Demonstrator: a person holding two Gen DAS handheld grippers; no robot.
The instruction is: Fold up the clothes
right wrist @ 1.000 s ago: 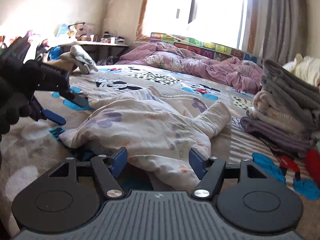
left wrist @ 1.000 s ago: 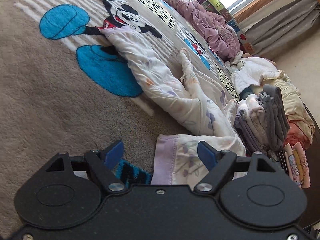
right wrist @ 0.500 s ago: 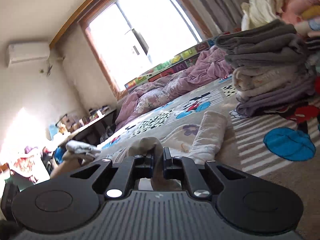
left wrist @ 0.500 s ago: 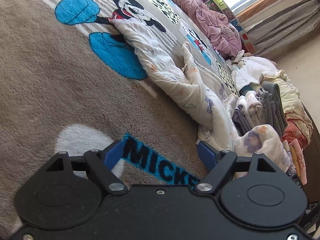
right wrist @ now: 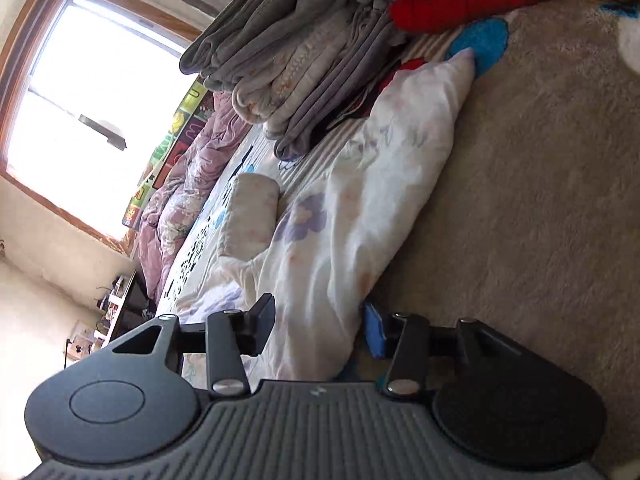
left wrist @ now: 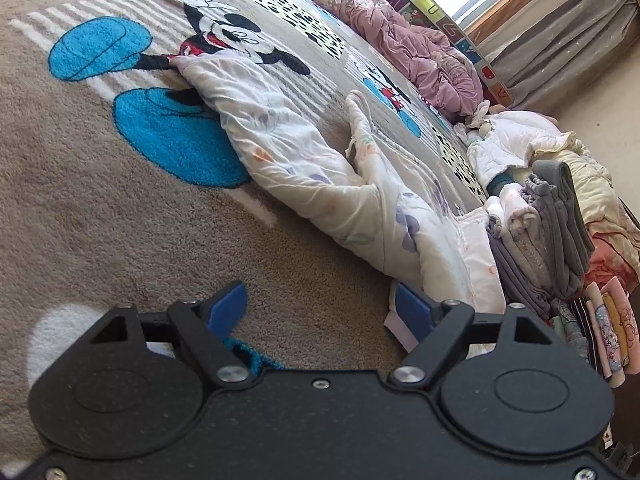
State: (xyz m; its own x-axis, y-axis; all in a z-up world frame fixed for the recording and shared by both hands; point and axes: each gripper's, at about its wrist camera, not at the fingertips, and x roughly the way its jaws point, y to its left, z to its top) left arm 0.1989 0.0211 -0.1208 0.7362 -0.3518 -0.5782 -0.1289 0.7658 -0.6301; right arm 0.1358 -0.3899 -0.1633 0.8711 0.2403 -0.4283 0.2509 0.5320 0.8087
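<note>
since the earlier frame the right claw (right wrist: 318, 326) has rolled hard onto its side and dropped low to the bed, and its jaws, clenched a moment ago, are opening with a fold of the white floral padded garment (right wrist: 352, 216) between them but not visibly pinched; the left claw (left wrist: 320, 306) has slid a little across the beige cartoon-print plush blanket (left wrist: 100, 220) and hangs released, nothing in it, its right finger just beside the garment's lilac-edged hem (left wrist: 400, 332). the garment lies stretched out on the blanket, near the stack of folded grey and pale clothes (right wrist: 296, 52). judging from this, a fold has just been laid and needs tidying - so let the right claw clear the cloth fully before pulling away, or it will likely drag the layer askew. the left should take the hem corner shallowly, both layers together, and keep it low and taut so the padded fabric does not bunch.
</note>
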